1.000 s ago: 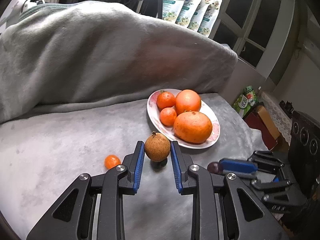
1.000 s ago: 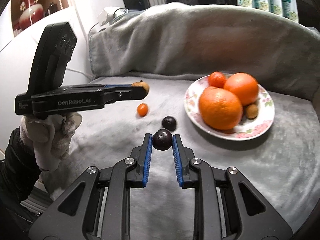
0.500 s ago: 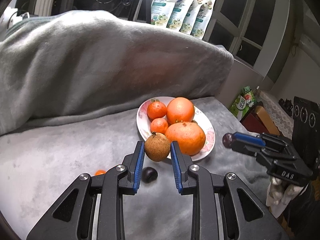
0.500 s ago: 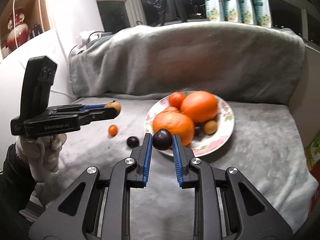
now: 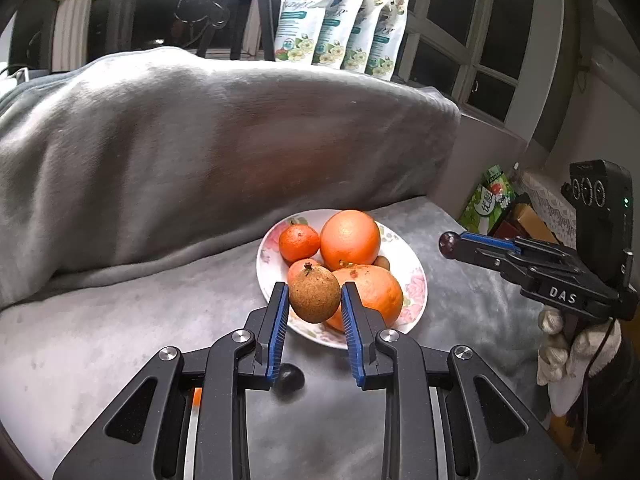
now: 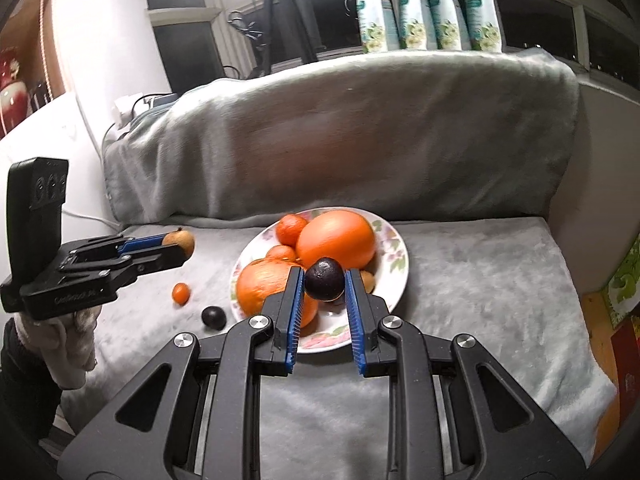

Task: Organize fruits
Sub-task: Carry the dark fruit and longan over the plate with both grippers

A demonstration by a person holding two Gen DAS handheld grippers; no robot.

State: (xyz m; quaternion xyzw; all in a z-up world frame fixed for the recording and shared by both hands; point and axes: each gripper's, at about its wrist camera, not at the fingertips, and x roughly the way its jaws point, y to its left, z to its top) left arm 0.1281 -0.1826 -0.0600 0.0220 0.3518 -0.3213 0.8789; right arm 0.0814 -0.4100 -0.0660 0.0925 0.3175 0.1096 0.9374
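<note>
Both grippers now over the plate (image 6: 394,276) – left gripper (image 5: 315,308) clamps brown fruit (image 5: 315,298), right gripper (image 6: 324,300) clamps dark fruit (image 6: 325,279) – ready to drop.

Each camera sits on a gripper, looking forward and down. Both see the flowered white plate (image 5: 416,280) (image 6: 394,268) close by, at twelve o'clock.

brown fruit (image 5: 314,298) and dark fruit (image 6: 325,279) held above the floral plate (image 6: 394,268).
</note>
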